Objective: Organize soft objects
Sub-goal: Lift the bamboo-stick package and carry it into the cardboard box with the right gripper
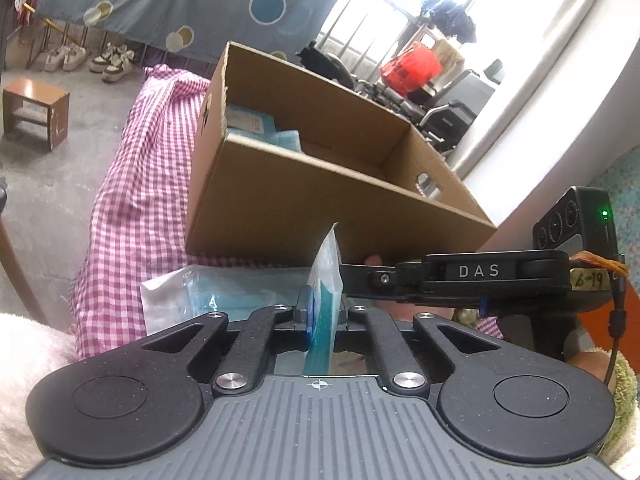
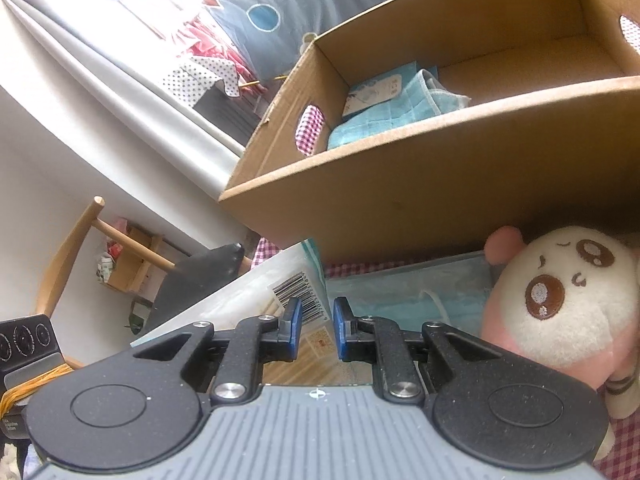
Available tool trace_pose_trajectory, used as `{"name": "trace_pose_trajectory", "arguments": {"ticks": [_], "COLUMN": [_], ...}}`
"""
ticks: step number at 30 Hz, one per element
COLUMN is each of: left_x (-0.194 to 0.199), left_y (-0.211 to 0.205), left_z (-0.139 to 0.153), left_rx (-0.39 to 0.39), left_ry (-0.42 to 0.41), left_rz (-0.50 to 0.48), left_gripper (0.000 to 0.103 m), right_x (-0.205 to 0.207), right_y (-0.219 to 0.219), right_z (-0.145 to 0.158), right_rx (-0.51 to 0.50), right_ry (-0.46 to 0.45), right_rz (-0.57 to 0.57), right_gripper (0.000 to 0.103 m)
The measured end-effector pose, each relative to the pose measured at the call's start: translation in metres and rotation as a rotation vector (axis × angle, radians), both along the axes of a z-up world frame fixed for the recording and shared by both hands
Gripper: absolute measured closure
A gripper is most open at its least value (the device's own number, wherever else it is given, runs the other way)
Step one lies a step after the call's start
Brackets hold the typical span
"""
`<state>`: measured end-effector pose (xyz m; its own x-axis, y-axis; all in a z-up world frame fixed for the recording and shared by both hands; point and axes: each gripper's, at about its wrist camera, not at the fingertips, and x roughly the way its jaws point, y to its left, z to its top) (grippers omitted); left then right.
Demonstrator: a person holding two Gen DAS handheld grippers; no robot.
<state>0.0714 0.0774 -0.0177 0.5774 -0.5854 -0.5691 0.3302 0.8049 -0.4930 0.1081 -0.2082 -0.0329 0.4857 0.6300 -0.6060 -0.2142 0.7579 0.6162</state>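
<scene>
Left claw (image 1: 323,312) is clamped on a thin packet (image 1: 325,280) edge-on, right claw (image 2: 316,330) nearly closed, its hold unclear: packet may slip or snag the box (image 1: 320,196) wall ahead.

Plush toy (image 2: 560,300) cut off at right edge; barcode packet (image 2: 280,292) label print illegible.

— Where is my left camera looking from?
— I see it sitting low behind its own fingers, tilted down, very close to the near wall of the cardboard box (image 1: 320,196) on the checked cloth (image 1: 132,208), facing the window side.

— And my right one?
— Also low and close, aimed up along the same box (image 2: 420,176) from its other end, beside the plush toy (image 2: 560,300).

— What do they share?
— I get the box, the folded blue cloths (image 2: 384,120) inside it, and the spotted sheet (image 1: 180,4) behind.
</scene>
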Motion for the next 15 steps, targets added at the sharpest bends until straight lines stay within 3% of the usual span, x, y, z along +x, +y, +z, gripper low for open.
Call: {"name": "trace_pose_trajectory", "arguments": {"ticks": [7,15], "left_x": [-0.008,-0.001], "left_y": [-0.003,-0.021], "left_z": [0.034,0.1], "left_rx": [0.011,0.033], "left_ry": [-0.08,-0.231], "left_rz": [-0.007,-0.054], "left_gripper": [0.098,0.098], "right_x": [-0.01,-0.011], "right_y": [-0.008,-0.035], "right_z": [0.027,0.088], "right_rx": [0.059,0.121], "right_ry": [-0.077,-0.273], "right_rz": [0.011,0.004], "right_gripper": [0.084,0.084]}}
